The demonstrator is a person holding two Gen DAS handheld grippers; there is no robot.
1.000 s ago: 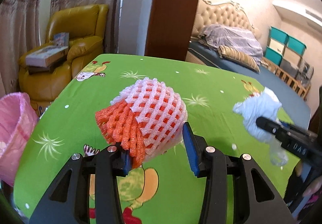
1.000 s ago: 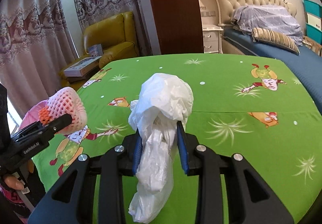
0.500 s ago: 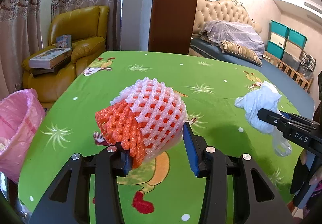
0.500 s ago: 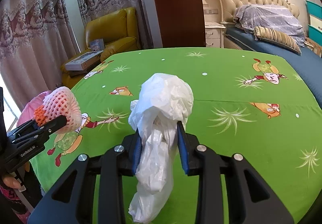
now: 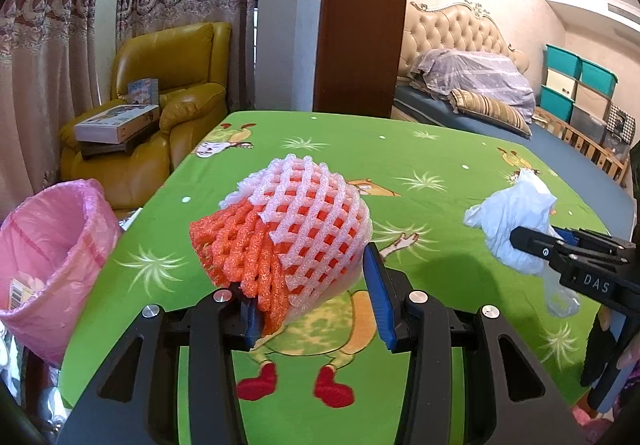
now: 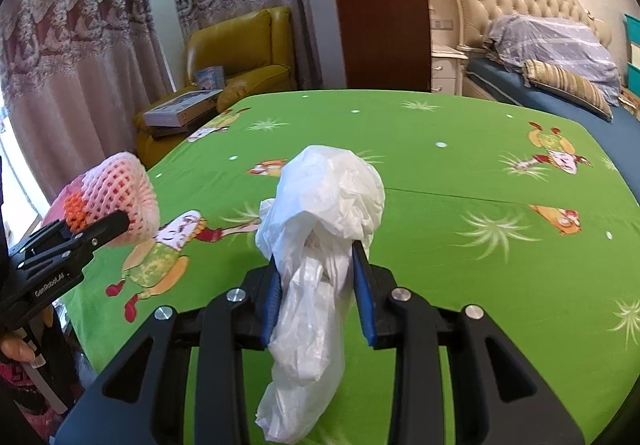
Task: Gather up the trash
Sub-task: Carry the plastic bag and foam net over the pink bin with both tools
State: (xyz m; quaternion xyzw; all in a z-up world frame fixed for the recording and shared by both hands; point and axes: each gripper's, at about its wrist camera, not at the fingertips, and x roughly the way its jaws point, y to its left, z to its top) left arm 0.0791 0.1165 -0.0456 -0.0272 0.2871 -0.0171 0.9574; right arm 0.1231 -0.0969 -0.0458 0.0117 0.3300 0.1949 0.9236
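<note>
My left gripper is shut on a bundle of pink and orange foam fruit nets, held above the green tablecloth. My right gripper is shut on a crumpled white plastic bag, whose tail hangs down below the fingers. The bag and right gripper show at the right of the left wrist view. The foam nets and left gripper show at the left of the right wrist view. A bin lined with a pink bag stands off the table's left edge, with some trash inside.
A yellow leather armchair with boxes on it stands beyond the bin. A brown door panel rises behind the table. A bed with pillows and teal storage boxes lie to the right.
Both grippers have pulled back and risen a little with their loads still held. The pink bin now shows more fully at the left of the left wrist view.
</note>
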